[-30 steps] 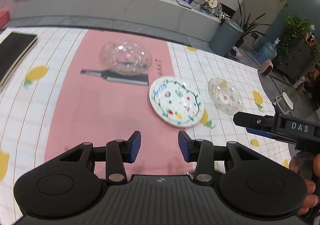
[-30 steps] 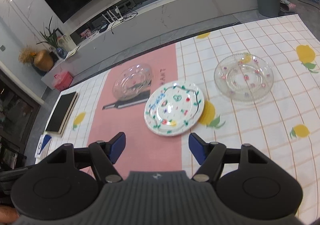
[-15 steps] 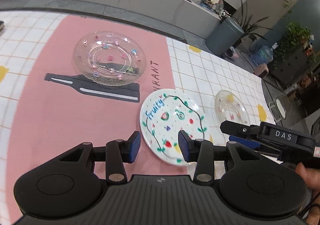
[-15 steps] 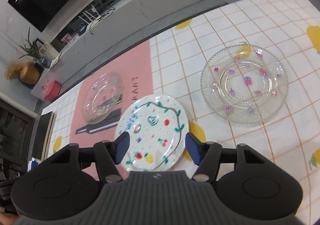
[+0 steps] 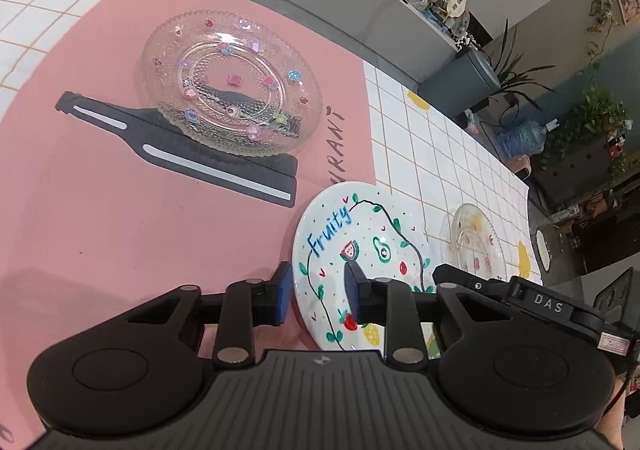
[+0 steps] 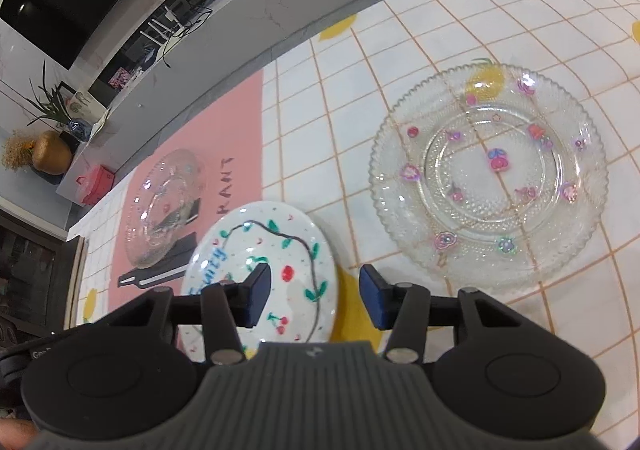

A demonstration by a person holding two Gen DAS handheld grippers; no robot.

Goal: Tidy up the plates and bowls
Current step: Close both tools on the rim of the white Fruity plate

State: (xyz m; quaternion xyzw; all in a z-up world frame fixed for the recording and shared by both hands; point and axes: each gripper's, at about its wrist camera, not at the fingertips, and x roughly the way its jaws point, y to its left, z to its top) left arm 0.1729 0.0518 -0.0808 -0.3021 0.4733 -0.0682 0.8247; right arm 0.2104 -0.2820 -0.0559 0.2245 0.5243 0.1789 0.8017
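**Now both grippers close in on the painted plate**

Now the left gripper (image 5: 316, 296) straddles the left rim of the white painted plate (image 5: 360, 246): one blue pad sits outside the edge over the pink mat (image 5: 120, 218), the other over the plate's face. Its jaws are closing and narrow, yet a gap shows beside each pad, so nothing is clamped so far. The right gripper (image 6: 314, 300) brackets the opposite rim of the same plate (image 6: 280, 250), one pad above the painted cherries, the other outside over the checked cloth (image 6: 340, 110). Its jaws are closing too, wider than the left's, and they hold nothing.

Judging by this, each tool takes one edge so the plate can be lifted level with both hands, the first step of stacking.

Relative to the painted plate, a clear glass bowl (image 5: 232, 86) rests beyond it to the left, on the pink mat over a printed black bottle (image 5: 180, 146). A flat glass plate (image 6: 488, 178) lies just to its right on the checked cloth. All three sit apart and unstacked, so the sorting has hardly begun.
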